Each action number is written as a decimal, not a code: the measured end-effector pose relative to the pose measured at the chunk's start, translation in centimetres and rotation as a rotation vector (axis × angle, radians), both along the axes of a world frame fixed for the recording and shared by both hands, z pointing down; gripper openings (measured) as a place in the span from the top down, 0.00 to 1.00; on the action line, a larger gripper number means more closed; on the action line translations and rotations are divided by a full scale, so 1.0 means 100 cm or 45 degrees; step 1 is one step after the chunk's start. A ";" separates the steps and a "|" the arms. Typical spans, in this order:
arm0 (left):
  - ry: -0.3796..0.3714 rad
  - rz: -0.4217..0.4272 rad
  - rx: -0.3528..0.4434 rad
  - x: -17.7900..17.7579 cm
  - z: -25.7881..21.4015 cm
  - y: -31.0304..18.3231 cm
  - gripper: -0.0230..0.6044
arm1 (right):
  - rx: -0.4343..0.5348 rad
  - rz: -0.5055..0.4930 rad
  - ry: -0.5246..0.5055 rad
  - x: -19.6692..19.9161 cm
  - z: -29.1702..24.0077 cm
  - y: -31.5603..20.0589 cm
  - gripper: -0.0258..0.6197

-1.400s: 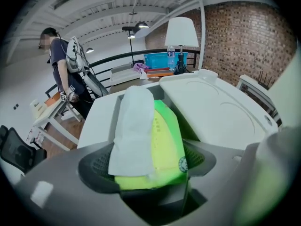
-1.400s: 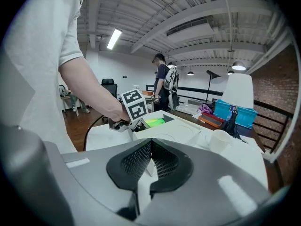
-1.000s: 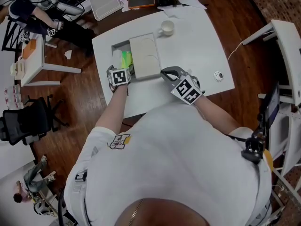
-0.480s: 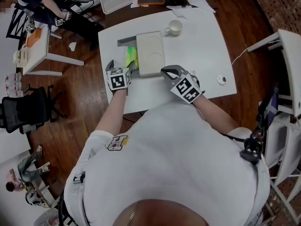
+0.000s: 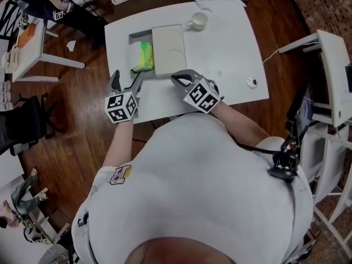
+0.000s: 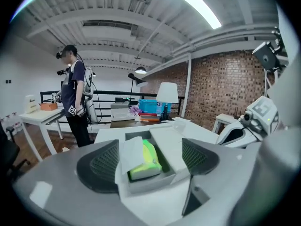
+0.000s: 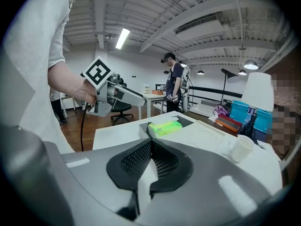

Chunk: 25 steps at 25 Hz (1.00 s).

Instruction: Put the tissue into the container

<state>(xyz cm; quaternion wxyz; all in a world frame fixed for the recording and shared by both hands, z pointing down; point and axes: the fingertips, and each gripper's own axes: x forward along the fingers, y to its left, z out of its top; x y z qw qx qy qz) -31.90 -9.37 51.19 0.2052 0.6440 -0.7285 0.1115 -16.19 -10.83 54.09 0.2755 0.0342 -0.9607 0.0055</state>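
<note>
Holding left gripper (image 5: 126, 81) just off table's (image 5: 231, 48) near-left edge, jaws wide, just narrowing slightly, nothing between; right gripper (image 5: 177, 77) by container's (image 5: 133, 36) near end, jaws pressed together, empty. Showing tissue (image 5: 142, 56) lying inside container's uncovered left part.

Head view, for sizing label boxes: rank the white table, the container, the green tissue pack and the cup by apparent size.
1. white table
2. container, lid included
3. green tissue pack
4. cup
All sit on one tabletop, so nearness to the camera barely skews this order.
</note>
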 end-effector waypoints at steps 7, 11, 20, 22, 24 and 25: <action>0.169 0.106 -0.093 0.054 0.060 0.067 0.63 | -0.035 -0.082 0.078 -0.010 0.019 0.044 0.96; 0.212 0.117 -0.128 0.075 0.085 0.098 0.96 | -0.068 -0.124 0.102 -0.009 0.034 0.063 0.96; 0.227 0.019 -0.231 0.123 0.100 0.152 0.96 | -0.161 -0.301 0.143 0.009 0.066 0.107 0.96; 0.219 0.001 -0.258 0.136 0.101 0.163 0.96 | -0.165 -0.335 0.147 0.015 0.067 0.114 0.96; 0.222 -0.031 -0.284 0.147 0.104 0.174 0.96 | -0.167 -0.366 0.156 0.024 0.070 0.122 0.96; 0.225 -0.047 -0.297 0.152 0.105 0.179 0.96 | -0.167 -0.380 0.161 0.028 0.071 0.125 0.96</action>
